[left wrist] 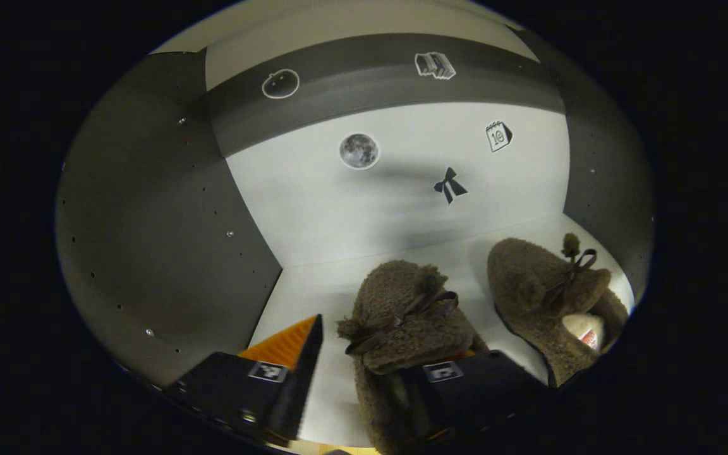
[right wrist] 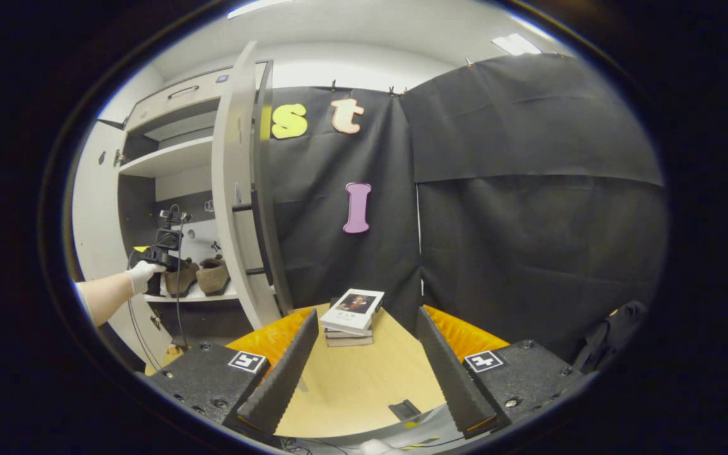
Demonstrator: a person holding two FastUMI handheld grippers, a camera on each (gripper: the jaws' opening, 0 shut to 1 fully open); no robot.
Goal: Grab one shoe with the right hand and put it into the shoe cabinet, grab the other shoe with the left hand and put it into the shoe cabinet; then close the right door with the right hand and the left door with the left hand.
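1. My left gripper (left wrist: 364, 373) is inside the shoe cabinet (left wrist: 162, 208), low over its white shelf (left wrist: 313, 284). The fingers are spread; one brown fluffy shoe (left wrist: 402, 316) lies between them. I cannot tell if both fingers press on it.
2. The second brown shoe (left wrist: 547, 297) stands just beside the first one, on the same shelf, toe toward the back wall.
3. On the back wall are small stickers: a moon (left wrist: 359, 151), a bow (left wrist: 449, 186), a calendar (left wrist: 498, 136).
4. My right gripper (right wrist: 364, 373) hangs over a wooden table (right wrist: 364, 379), fingers wide apart and holding nothing.
5. A small stack of books (right wrist: 351, 316) lies on the table ahead of it.
6. In the right gripper view the right door (right wrist: 237, 183) stands open, between the right gripper and the shelf with the shoes.
7. There a gloved hand (right wrist: 143, 273) holds the left gripper at the shelf.
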